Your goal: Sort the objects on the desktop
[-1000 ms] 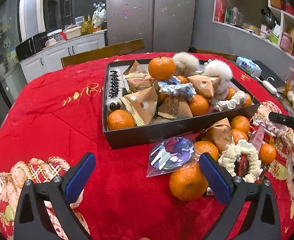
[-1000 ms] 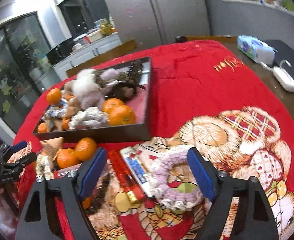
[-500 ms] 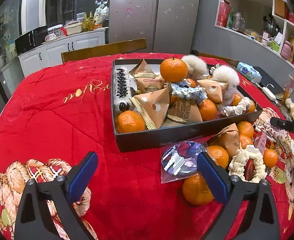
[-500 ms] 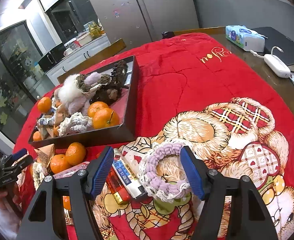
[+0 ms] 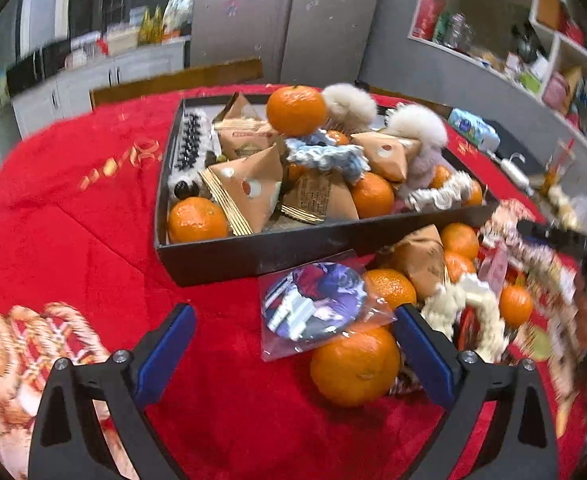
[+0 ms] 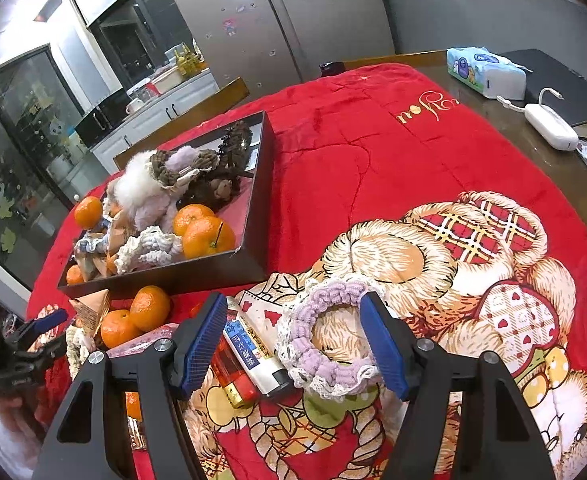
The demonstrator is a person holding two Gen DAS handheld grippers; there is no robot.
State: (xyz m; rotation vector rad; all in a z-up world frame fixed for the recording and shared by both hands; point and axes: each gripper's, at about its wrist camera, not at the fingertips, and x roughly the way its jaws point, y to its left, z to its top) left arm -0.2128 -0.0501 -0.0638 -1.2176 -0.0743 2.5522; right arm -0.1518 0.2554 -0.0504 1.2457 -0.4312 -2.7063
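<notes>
A dark tray on the red blanket holds tangerines, paper-wrapped packets, fluffy balls and crochet scrunchies; it also shows in the right wrist view. My left gripper is open and empty, just above a bagged round badge and a large tangerine in front of the tray. My right gripper is open, its fingers either side of a purple crochet scrunchie, with a white lighter and a red lighter lying between them too.
Loose tangerines, a paper packet and a white scrunchie lie right of the badge. A tissue pack, a white charger and a dark mat sit on the bare table's far right. A wooden chair back stands behind the table.
My left gripper has moved forward and right toward the badge and large tangerine. My right gripper has come down closer around the purple scrunchie. Both stay open.
</notes>
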